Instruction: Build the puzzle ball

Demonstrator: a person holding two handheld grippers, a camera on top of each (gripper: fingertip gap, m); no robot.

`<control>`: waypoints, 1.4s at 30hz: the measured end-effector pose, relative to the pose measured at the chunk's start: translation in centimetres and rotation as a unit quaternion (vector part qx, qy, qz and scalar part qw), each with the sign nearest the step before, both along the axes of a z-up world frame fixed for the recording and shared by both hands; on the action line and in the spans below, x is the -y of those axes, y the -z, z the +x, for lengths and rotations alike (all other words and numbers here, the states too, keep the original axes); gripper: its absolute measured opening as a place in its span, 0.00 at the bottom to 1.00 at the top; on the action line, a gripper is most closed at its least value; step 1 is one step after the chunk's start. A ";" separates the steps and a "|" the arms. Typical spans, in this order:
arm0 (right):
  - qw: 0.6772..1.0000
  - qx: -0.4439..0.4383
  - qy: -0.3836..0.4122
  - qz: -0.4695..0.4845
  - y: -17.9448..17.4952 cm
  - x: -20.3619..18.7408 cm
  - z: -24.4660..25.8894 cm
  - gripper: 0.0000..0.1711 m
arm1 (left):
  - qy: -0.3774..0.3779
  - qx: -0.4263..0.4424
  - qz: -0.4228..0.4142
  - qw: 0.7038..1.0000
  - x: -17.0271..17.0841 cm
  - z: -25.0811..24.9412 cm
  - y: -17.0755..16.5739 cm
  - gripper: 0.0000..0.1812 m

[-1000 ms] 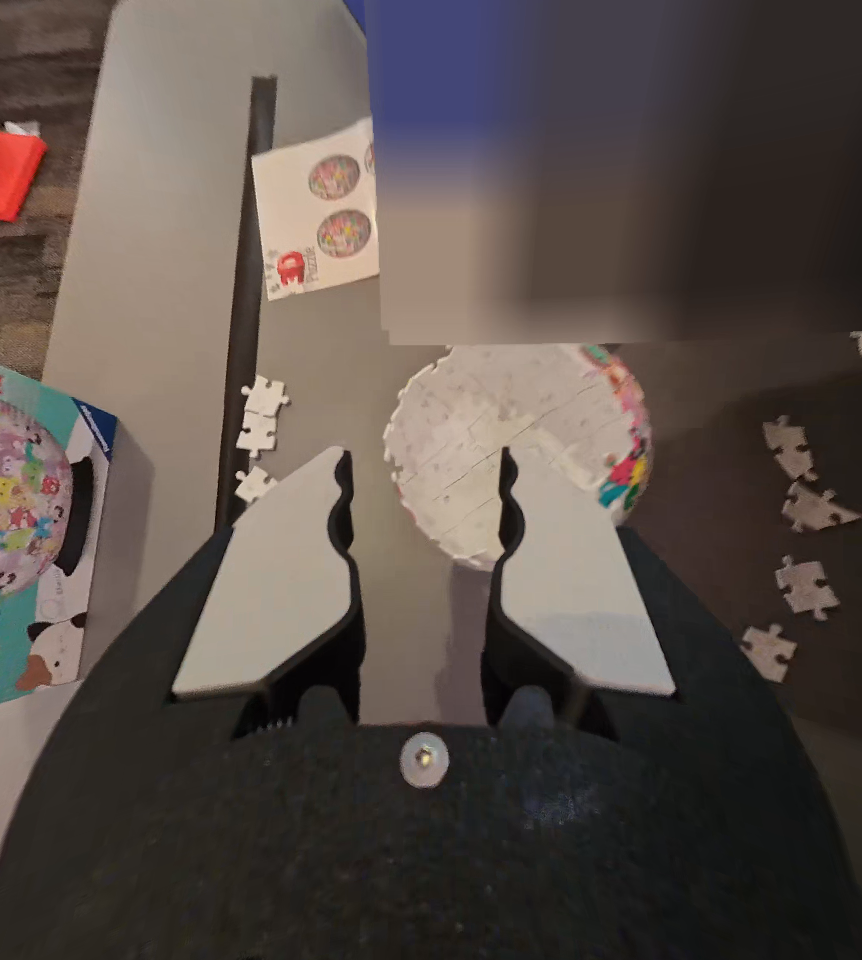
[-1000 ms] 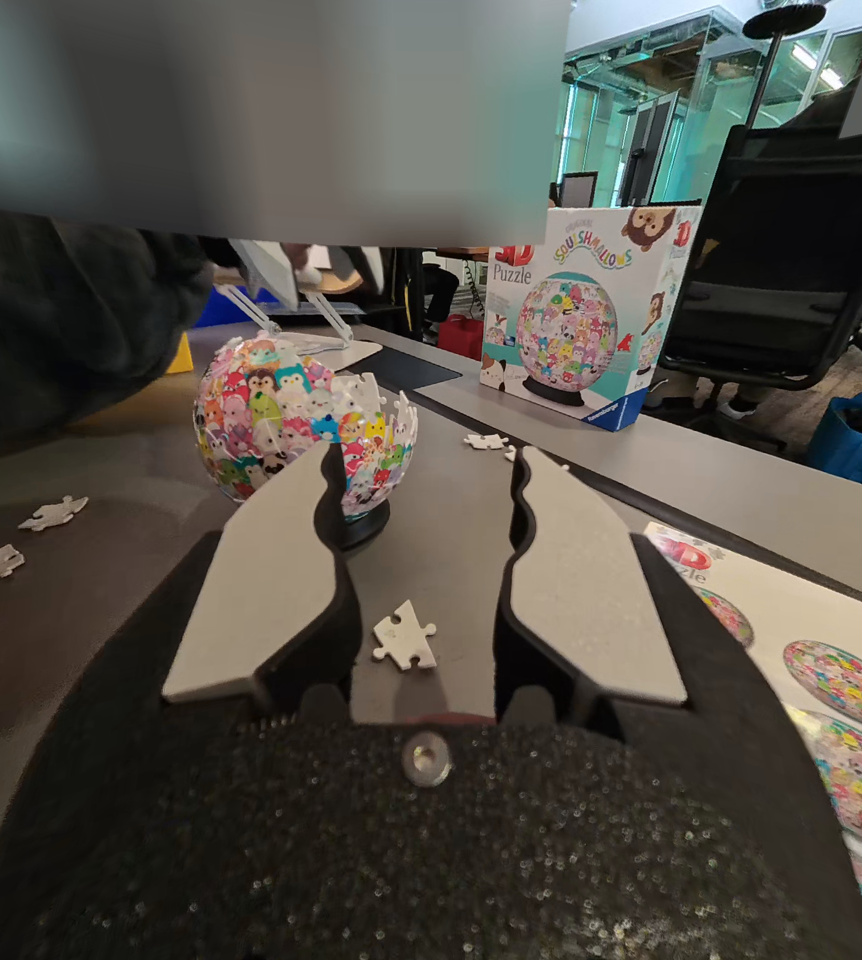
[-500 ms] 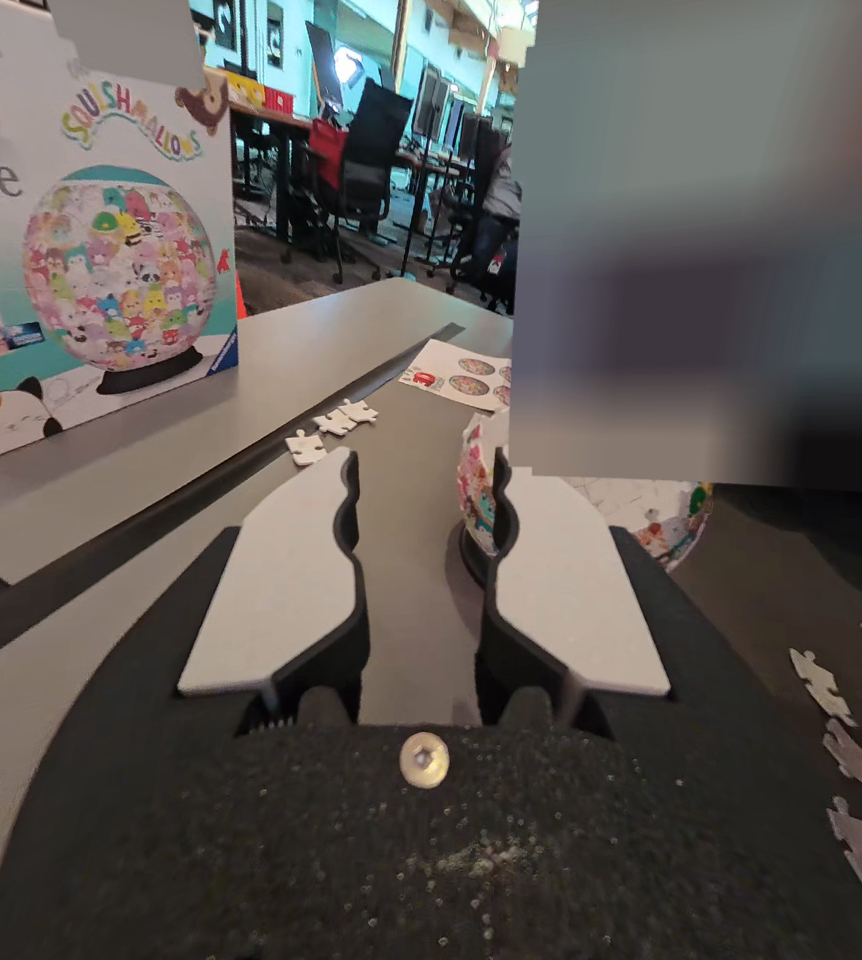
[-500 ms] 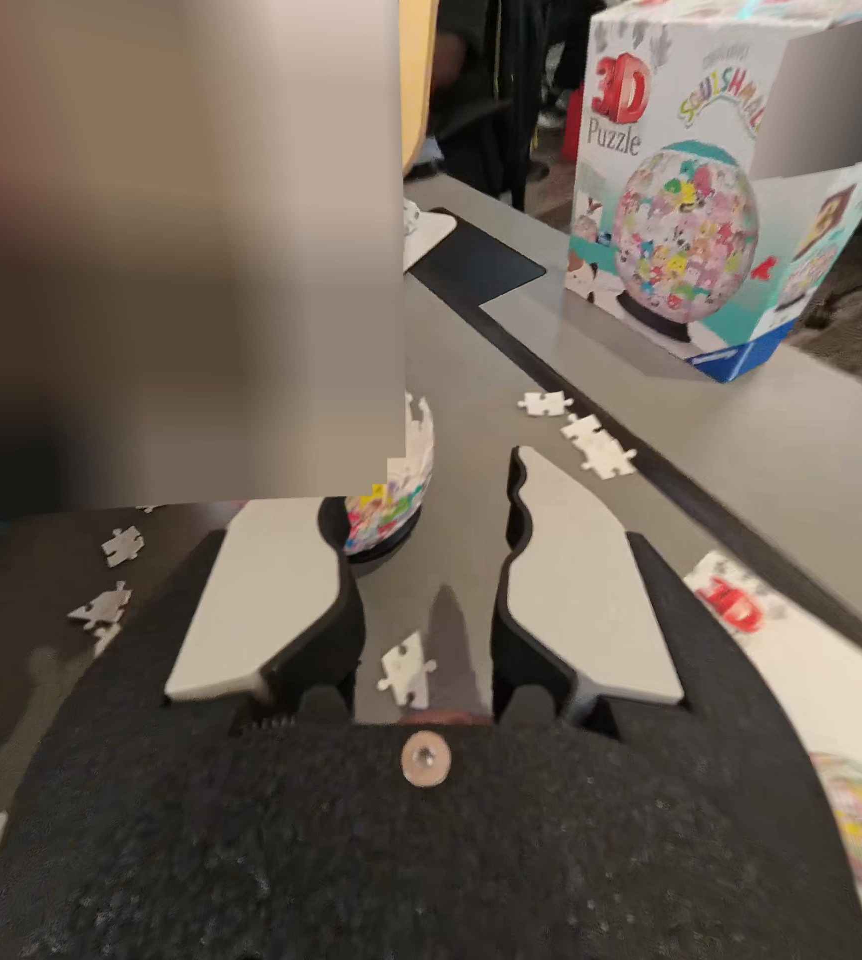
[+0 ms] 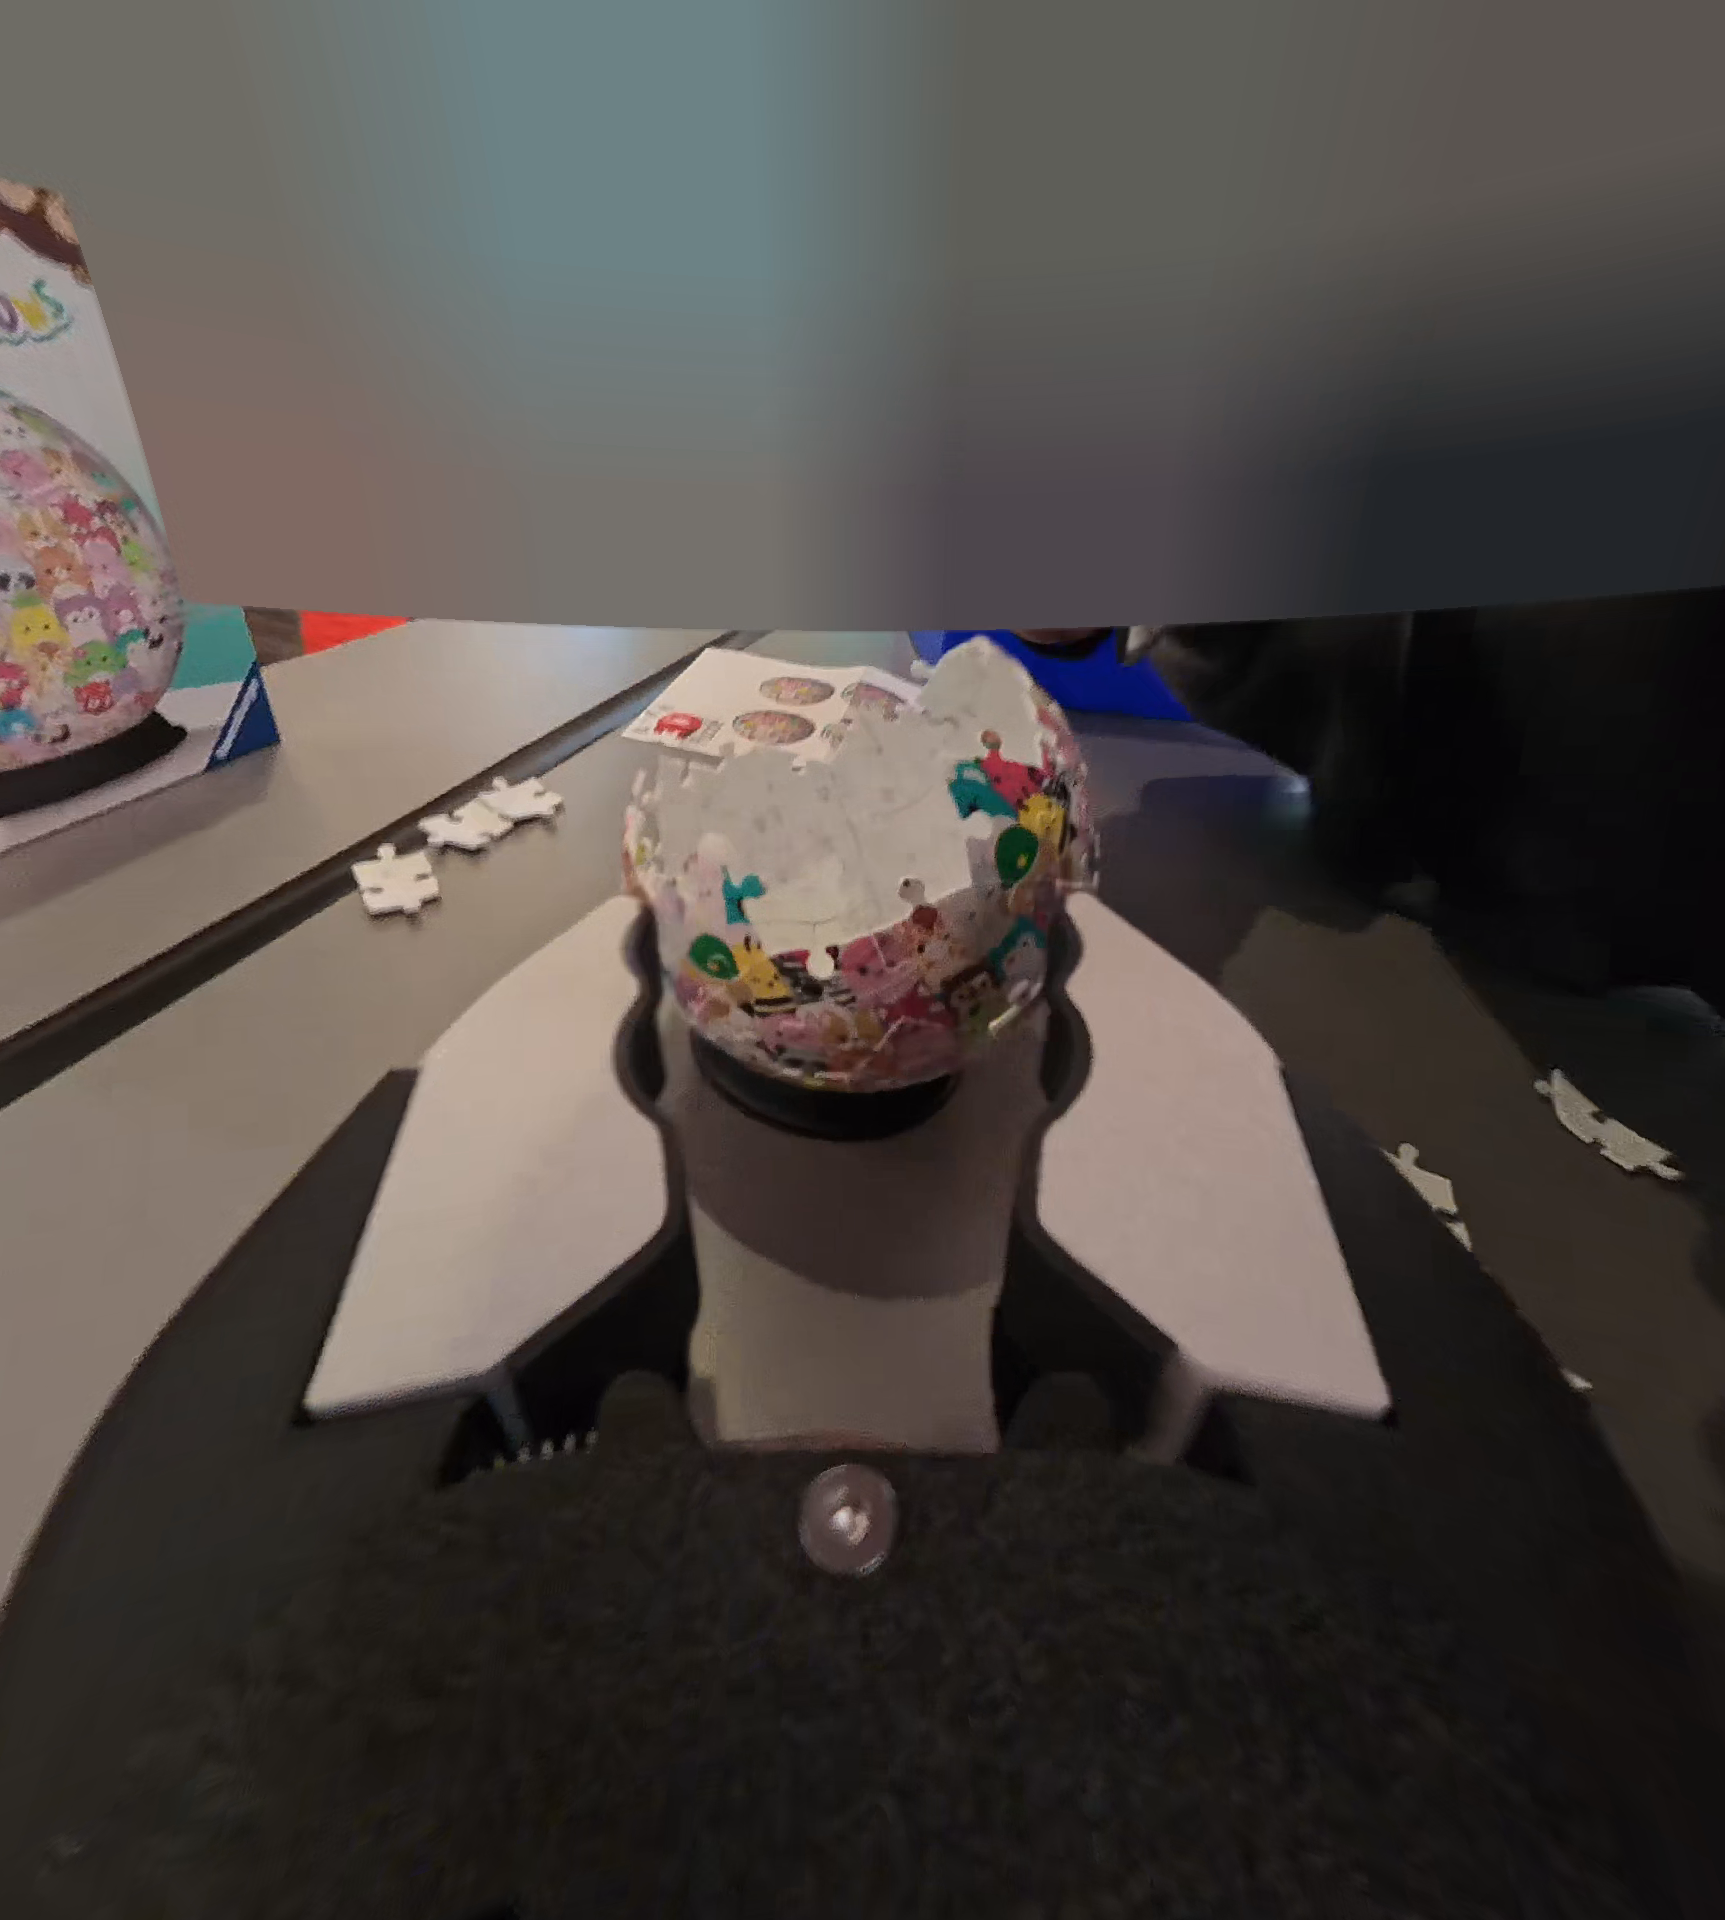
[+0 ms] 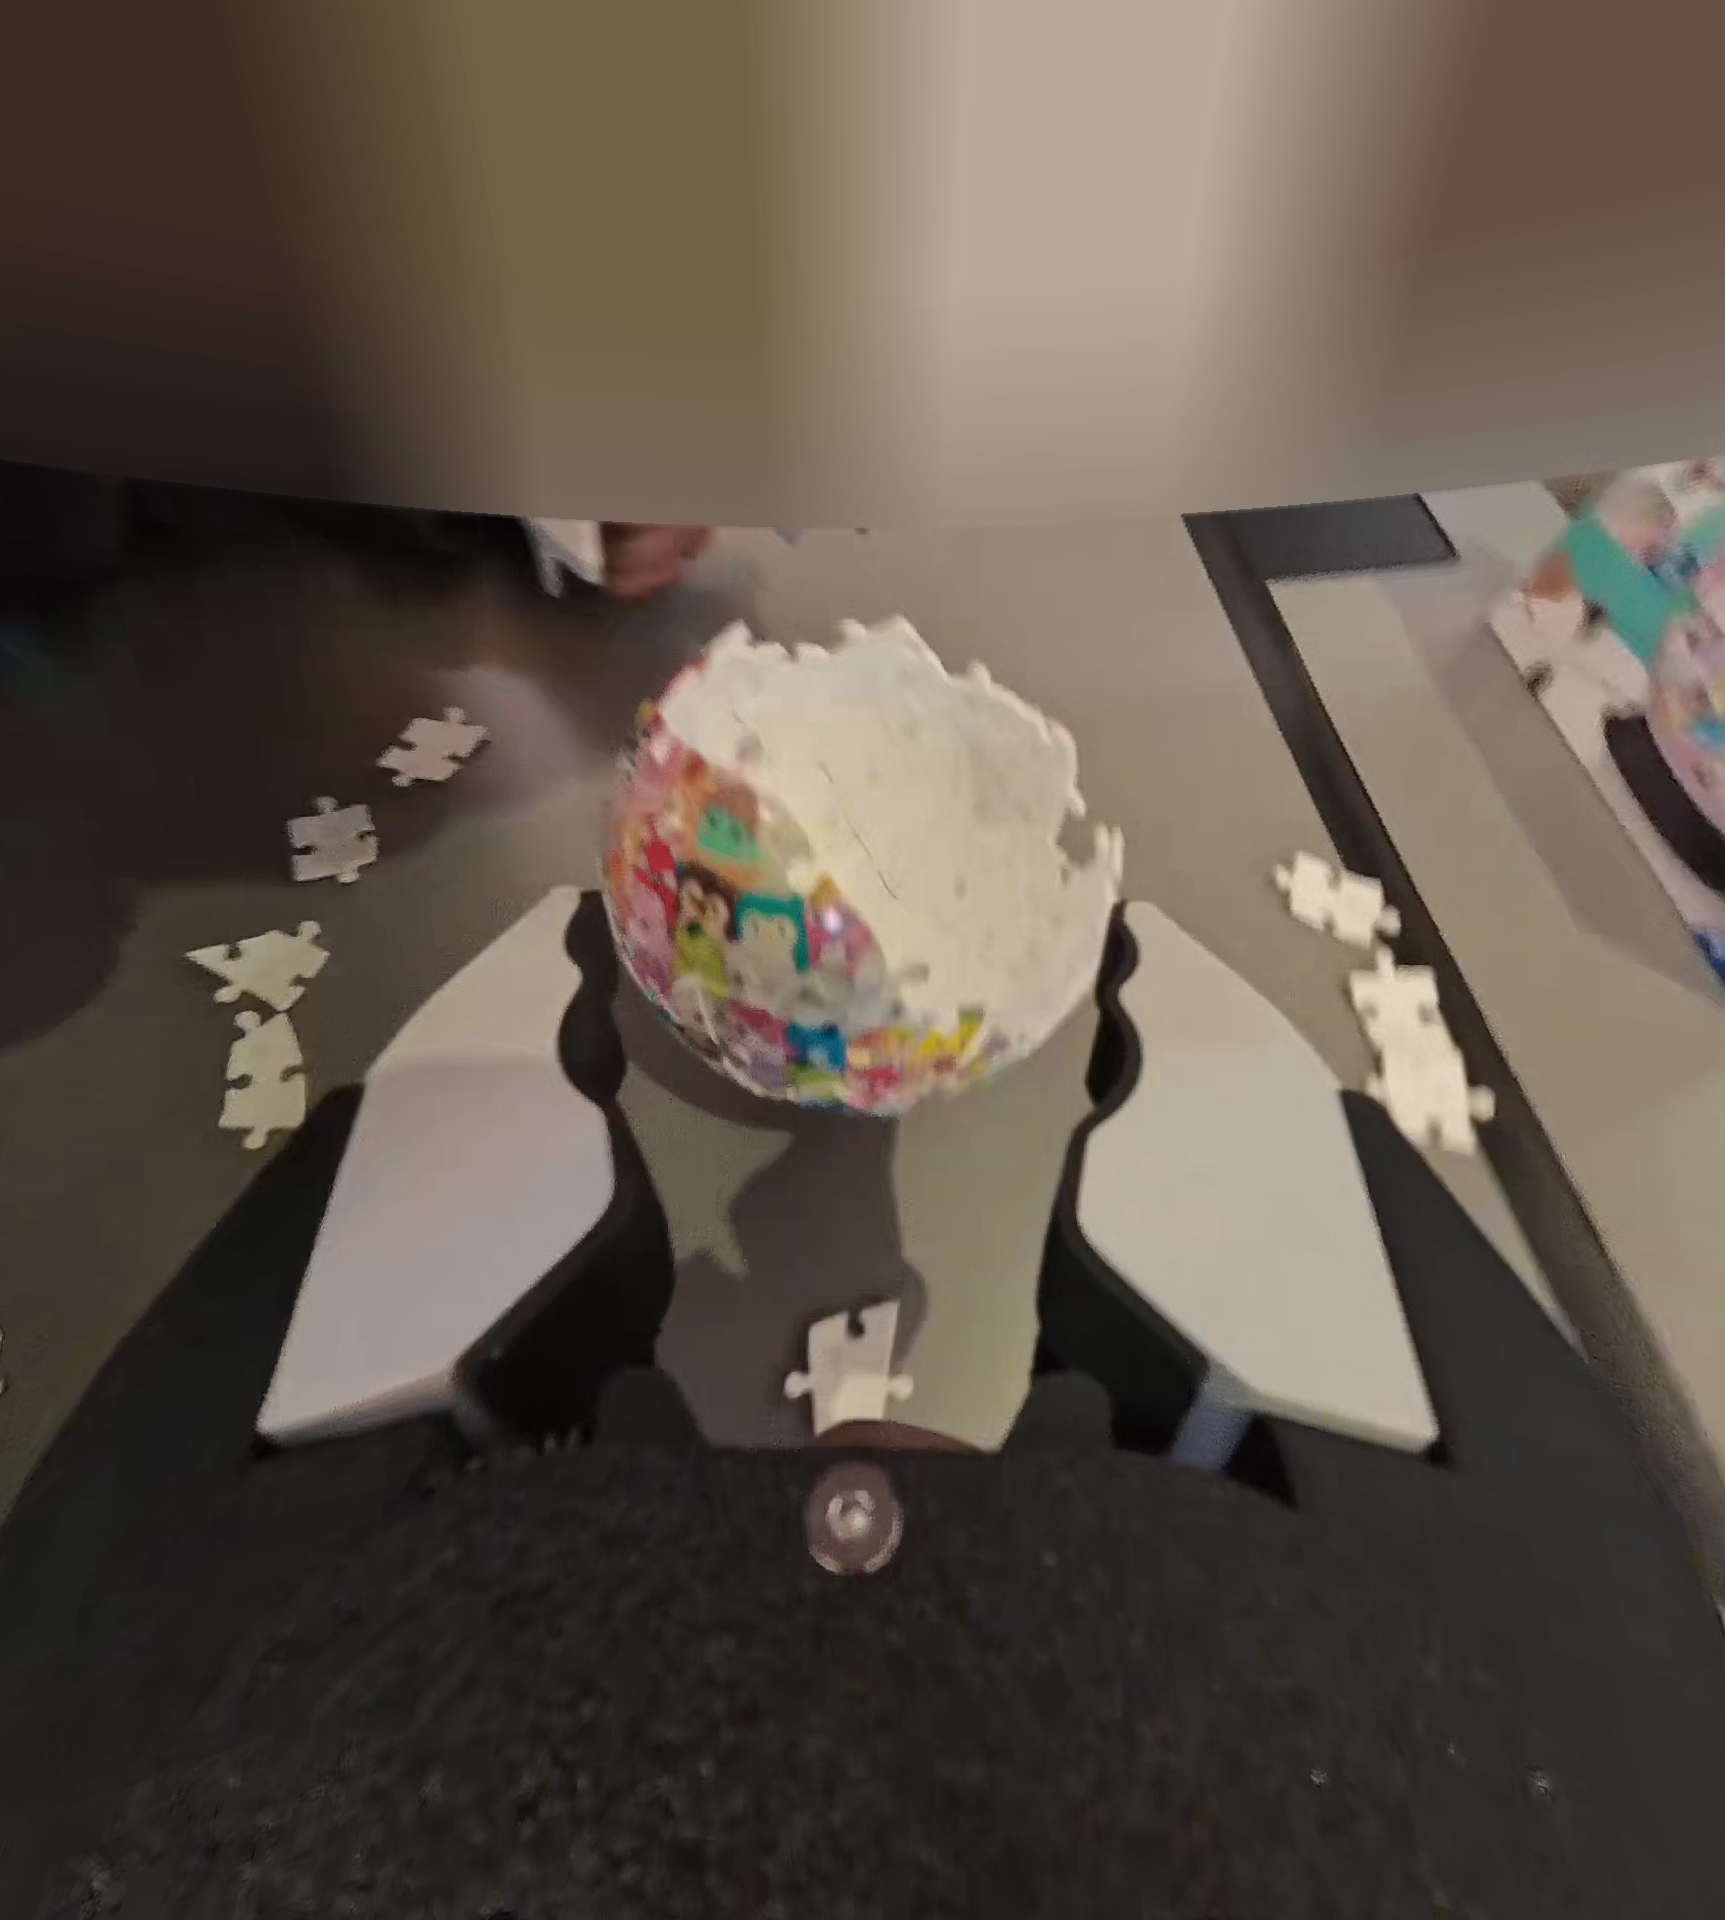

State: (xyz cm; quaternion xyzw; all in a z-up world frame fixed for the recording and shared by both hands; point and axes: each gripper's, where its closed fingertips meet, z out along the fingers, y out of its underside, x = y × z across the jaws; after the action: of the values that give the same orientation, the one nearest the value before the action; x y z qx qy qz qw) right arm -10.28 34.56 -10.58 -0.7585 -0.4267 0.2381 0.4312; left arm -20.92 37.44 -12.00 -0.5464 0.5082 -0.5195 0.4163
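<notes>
The half-built puzzle ball (image 5: 858, 914), an open bowl-like shell with a bright cartoon-printed outside, a plain white inside and a jagged rim, sits upright on a black ring stand (image 5: 822, 1101) on the grey table, with loose white puzzle pieces (image 6: 266, 966) scattered face-down around it.

Left claw (image 5: 847, 977) open, jaws either side of half-built puzzle ball (image 5: 863, 894); contact can't tell. Ball sits on black ring stand (image 5: 816, 1107), white inside showing, top edge jagged. Loose pcs (image 5: 463, 842) to left on grey counter (image 5: 214, 1039). Puzzle box (image 5: 16, 582) far left, leaflet (image 5: 733, 707) behind ball.
</notes>
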 end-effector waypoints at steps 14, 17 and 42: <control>0.984 -0.051 0.124 -0.118 6.3 1.2 -1.1 0.63 | -0.043 -0.111 -0.062 0.991 1.1 3.2 3.9 0.55; 0.984 -0.054 0.122 -0.118 6.1 0.8 -1.4 0.65 | -0.034 -0.117 -0.093 0.988 1.2 3.7 4.1 0.55; 0.994 -0.034 0.100 -0.007 5.9 -0.5 -1.2 0.68 | -0.046 -0.139 -0.031 0.989 0.8 4.1 4.6 0.59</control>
State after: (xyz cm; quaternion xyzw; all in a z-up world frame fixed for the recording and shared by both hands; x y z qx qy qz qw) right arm -11.45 35.08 -16.45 -0.7918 -0.3324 0.2228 0.4615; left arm -16.78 36.61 -16.61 -0.6486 0.5192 -0.4345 0.3479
